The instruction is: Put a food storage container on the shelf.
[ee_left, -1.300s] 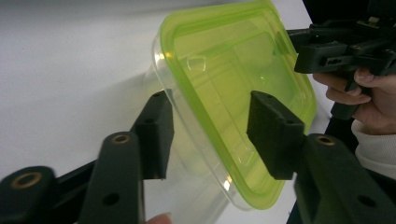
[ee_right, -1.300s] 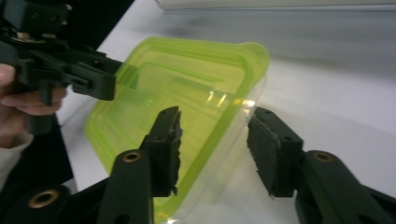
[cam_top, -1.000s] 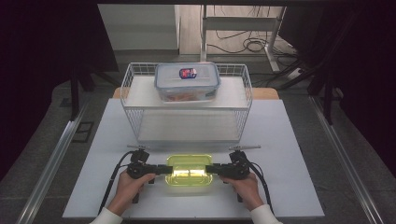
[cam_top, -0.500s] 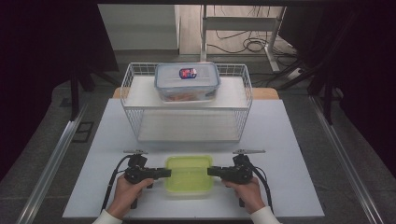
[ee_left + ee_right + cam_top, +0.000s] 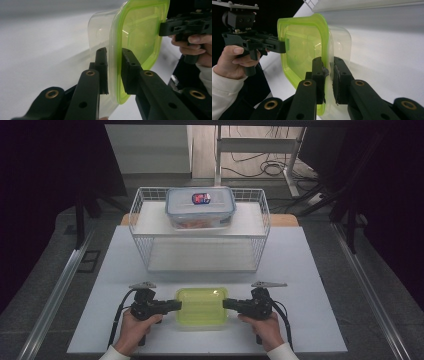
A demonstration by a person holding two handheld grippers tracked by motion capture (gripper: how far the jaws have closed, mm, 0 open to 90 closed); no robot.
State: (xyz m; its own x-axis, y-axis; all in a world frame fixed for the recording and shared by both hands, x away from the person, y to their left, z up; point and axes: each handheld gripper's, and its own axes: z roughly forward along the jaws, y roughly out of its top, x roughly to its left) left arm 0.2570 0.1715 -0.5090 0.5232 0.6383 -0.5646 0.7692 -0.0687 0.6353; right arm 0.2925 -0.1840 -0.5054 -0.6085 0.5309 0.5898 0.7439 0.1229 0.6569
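step: gripping both ends of clear plastic box with lime-green lid (image 5: 201, 306) on white table (image 5: 310, 270) | left gripper (image 5: 170, 305) and right gripper (image 5: 231, 304) fingers just closing, pinching lid rim | next: level two-handed lift, likely to white wire basket (image 5: 200, 232)

the right claw (image 5: 328, 75) has just been closing on the green-lidded clear plastic box (image 5: 307, 47); the left claw (image 5: 283, 46) grips its far rim above the white desk (image 5: 387, 55).
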